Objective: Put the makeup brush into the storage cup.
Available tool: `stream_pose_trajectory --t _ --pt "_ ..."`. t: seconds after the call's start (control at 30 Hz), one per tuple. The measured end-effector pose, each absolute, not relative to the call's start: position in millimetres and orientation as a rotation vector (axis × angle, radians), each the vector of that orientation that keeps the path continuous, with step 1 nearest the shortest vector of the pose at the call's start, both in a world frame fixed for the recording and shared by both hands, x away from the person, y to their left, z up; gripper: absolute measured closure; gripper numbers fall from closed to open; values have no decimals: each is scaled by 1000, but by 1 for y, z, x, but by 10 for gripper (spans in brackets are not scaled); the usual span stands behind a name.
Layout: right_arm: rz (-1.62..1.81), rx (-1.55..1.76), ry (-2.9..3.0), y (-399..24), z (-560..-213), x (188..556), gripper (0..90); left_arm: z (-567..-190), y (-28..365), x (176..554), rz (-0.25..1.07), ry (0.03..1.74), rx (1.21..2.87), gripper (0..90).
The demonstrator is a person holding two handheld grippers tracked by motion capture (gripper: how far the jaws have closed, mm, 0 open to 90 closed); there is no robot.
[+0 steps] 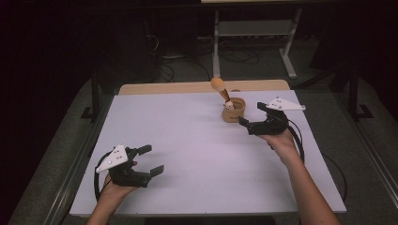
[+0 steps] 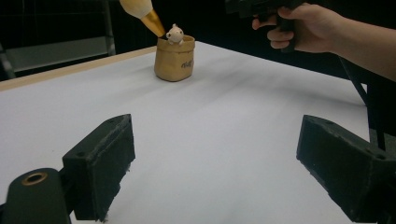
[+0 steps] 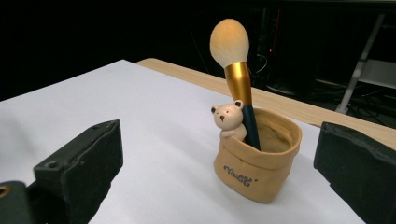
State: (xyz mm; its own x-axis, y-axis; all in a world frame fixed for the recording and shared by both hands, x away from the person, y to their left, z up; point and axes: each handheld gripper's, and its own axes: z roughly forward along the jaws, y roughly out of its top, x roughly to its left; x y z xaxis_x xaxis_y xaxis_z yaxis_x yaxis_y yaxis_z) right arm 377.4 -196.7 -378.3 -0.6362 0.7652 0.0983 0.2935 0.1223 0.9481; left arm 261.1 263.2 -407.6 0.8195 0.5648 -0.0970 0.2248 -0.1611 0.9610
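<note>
Brush (image 1: 219,87) stands in the bear pot (image 1: 233,111)
Right gripper (image 1: 252,117) beside the pot, jaws wide, empty; left gripper (image 1: 151,160) also wide open, empty, over the desk (image 1: 187,154).

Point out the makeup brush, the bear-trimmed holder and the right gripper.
Makeup brush (image 3: 228,43), right gripper view, on its fluffy head.
Bear-trimmed holder (image 3: 254,175), right gripper view, on its front wall.
Right gripper (image 1: 248,115), high view, midway between its fingertips.

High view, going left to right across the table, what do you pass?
Left gripper → brush standing in the tan bear pot → right gripper, jaws open beside the pot.
</note>
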Motion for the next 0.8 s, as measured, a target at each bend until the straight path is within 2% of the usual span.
stream_pose_trajectory --t 0.8 --pt "1559 992 1993 -204 -382 327 6 -408 266 262 339 621 1729 110"
